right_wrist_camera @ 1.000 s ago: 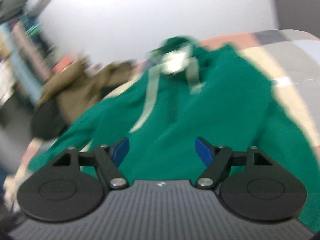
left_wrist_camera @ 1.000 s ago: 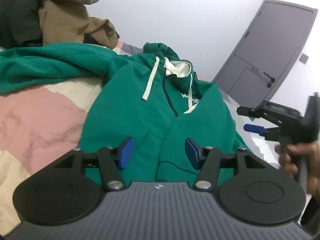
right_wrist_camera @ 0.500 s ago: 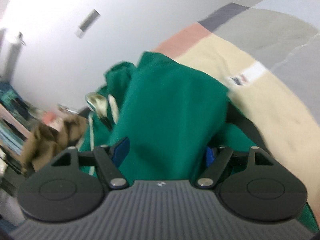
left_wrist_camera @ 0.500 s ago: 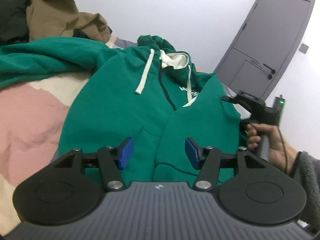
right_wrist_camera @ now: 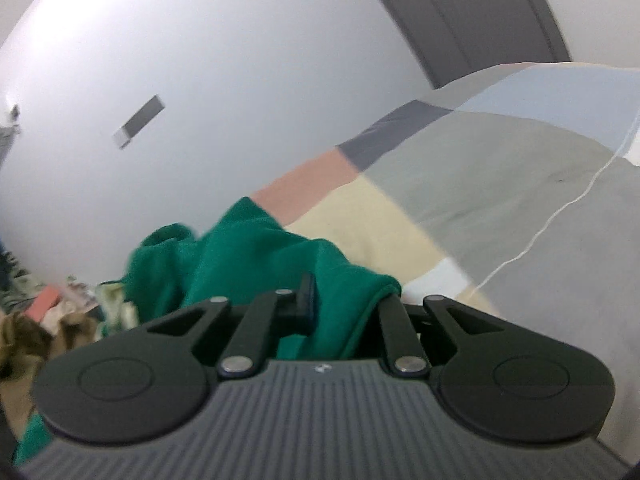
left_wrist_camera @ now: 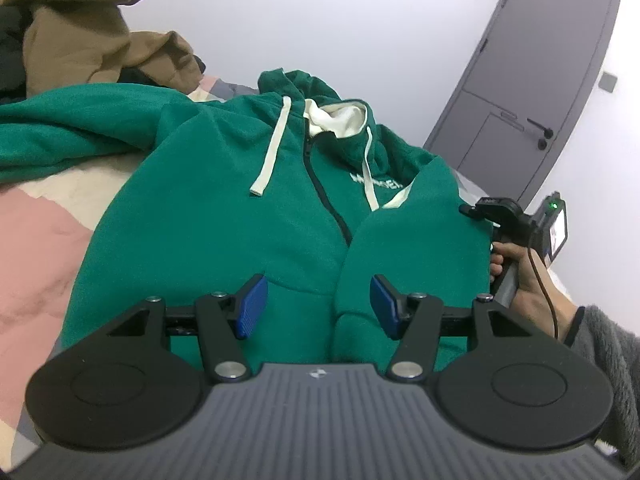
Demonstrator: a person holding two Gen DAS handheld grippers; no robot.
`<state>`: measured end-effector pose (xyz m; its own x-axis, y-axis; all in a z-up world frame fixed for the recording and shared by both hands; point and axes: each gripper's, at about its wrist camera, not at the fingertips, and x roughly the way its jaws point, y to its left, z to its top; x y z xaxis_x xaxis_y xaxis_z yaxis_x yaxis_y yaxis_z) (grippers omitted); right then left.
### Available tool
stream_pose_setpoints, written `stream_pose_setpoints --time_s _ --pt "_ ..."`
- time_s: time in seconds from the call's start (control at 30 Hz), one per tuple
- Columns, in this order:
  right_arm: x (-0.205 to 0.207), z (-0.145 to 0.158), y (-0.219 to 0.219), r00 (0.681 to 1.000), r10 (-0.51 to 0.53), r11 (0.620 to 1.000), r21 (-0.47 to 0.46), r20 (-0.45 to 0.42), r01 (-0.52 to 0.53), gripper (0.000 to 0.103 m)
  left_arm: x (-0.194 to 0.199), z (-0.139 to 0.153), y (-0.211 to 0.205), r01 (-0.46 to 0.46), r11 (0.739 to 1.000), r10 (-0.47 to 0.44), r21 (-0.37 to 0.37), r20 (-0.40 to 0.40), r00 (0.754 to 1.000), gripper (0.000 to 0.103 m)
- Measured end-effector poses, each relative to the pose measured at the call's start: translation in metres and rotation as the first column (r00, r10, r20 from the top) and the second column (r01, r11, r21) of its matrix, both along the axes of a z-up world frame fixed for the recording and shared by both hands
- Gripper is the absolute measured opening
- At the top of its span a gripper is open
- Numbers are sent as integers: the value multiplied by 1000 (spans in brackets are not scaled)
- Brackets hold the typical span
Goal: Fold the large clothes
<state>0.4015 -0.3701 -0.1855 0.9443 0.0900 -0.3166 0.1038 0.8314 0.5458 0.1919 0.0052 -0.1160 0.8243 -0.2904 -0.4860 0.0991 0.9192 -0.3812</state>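
A green zip-up fleece hoodie with cream drawstrings (left_wrist_camera: 240,208) lies face-up on the patchwork bedspread (right_wrist_camera: 500,184). The right gripper (right_wrist_camera: 344,308) has just been closing, its jaws now clamped on the hoodie's edge. The left gripper (left_wrist_camera: 316,308) hovers with jaws apart over the hem.

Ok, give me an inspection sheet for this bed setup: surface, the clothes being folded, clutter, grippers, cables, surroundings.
Surface: bed cover in pink, cream, grey and blue patches, lightly wrinkled.
Job's things: green hoodie lying front up, zipped, white drawstrings loose; one sleeve stretched out to the picture's left, the other folded across the chest.
Clutter: brown garment heaped over dark clothes at the far end of the bed.
Grippers: left gripper open above the hem, nothing between the pads; right gripper has just been closing and is shut on the hoodie's edge.
Cables: thin black cable along the right hand; white cord across the cover.
Surroundings: white wall, closed grey door.
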Motion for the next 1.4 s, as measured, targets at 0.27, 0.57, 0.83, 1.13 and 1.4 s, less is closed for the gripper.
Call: stream_pose_setpoints --time_s 0.27,0.57,0.83,1.13,1.4 --pt "7 -3 5 999 -25 997 -80 -30 23 13 9 -9 2 -19 1000 19 0 -44 999 63" --pt "-30 20 48 995 54 960 -270 -81 -74 62 -8 2 5 -27 999 27 29 3 1000 63" --pt "-85 60 79 996 44 929 -363 -75 -68 62 -27 9 15 -59 996 57 61 25 998 63" --pt "-130 98 99 973 99 896 -444 209 4 80 -44 20 32 -115 992 112 61 52 992 63" --pt "-141 98 56 936 -85 945 -272 342 184 80 -47 22 31 -124 991 121 59 57 991 63"
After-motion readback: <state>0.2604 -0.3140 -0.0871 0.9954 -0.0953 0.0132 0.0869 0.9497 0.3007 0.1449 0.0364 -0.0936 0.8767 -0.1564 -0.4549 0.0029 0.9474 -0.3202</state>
